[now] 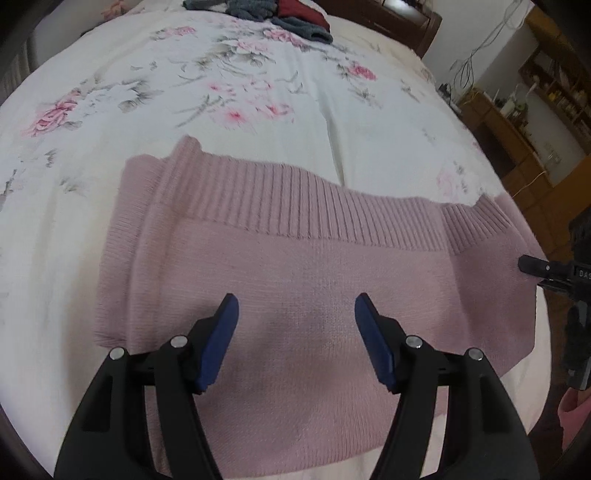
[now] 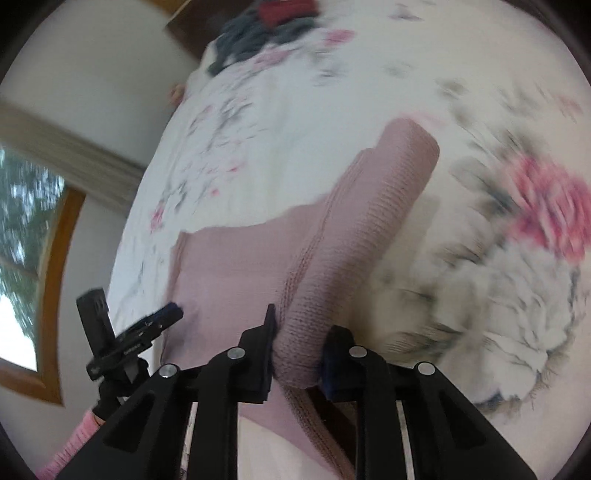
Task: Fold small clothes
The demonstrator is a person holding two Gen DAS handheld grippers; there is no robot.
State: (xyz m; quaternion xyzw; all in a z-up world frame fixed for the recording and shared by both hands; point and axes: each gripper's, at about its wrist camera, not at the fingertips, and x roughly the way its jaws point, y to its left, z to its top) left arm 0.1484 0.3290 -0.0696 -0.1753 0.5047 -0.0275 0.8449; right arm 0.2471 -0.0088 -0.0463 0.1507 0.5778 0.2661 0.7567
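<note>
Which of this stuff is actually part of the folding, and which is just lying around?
In the job:
pink knitted sweater
left gripper, open above it
right gripper, shut on its sleeve

Lying about:
floral bedspread
grey and red clothes pile
wooden shelves

Pretty clearly someone's bedroom at home. Everything's happening on a bed with a white floral bedspread, big pink flowers and grey leaves printed on it. A dark wooden headboard sits at the far end, with a heap of grey and dark red clothes dumped near it. Off to one side are wooden shelves crammed with small household stuff, plus a wood-framed window with trees outside.
</note>
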